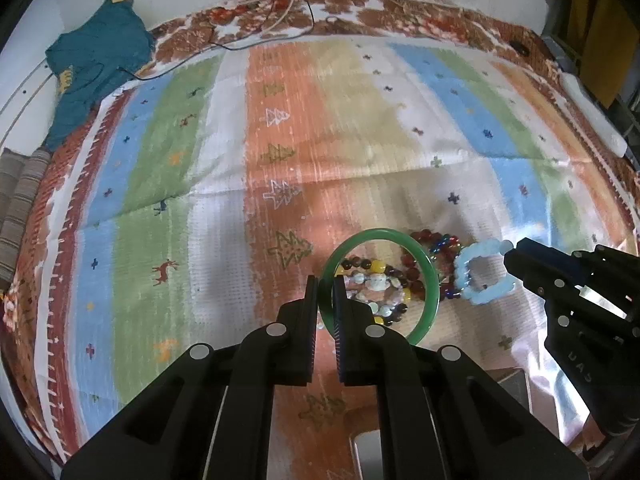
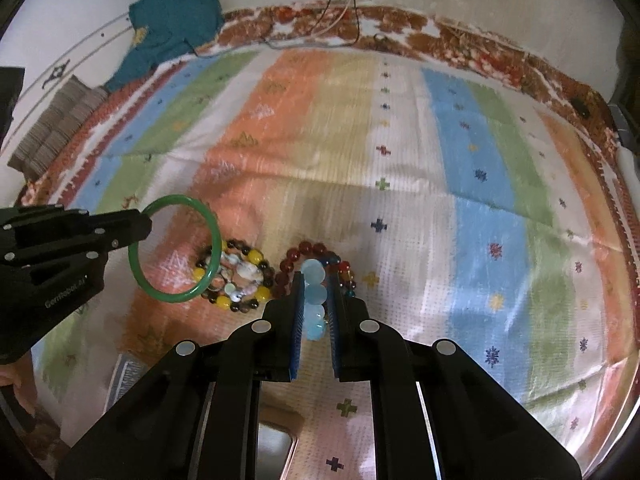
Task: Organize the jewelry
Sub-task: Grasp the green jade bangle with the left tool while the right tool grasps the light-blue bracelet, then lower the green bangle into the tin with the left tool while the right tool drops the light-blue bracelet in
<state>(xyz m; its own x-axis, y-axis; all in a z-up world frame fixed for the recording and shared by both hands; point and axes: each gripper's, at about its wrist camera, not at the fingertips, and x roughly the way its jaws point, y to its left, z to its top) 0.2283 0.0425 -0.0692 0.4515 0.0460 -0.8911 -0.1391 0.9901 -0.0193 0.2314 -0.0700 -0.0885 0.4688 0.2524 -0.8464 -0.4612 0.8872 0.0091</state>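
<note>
My left gripper [image 1: 326, 286] is shut on a green bangle [image 1: 430, 280], which hangs lifted above the striped cloth [image 1: 280, 140]; the same gripper [image 2: 144, 224] and the bangle [image 2: 214, 232] show at the left of the right wrist view. My right gripper [image 2: 318, 286] is shut on a pale blue bead bracelet [image 2: 314, 292], also raised; in the left wrist view that gripper [image 1: 508, 256] holds the blue bracelet [image 1: 486, 276] as a loop. On the cloth below lie a yellow, brown and white bead bracelet [image 2: 240, 274] and a red bead bracelet [image 2: 296, 258].
A teal garment [image 1: 96, 60] lies at the far left corner of the cloth, with thin cables [image 1: 296, 8] along the far edge. A folded striped fabric [image 2: 56, 124] sits at the left. A shiny box edge [image 2: 276, 446] shows near the bottom.
</note>
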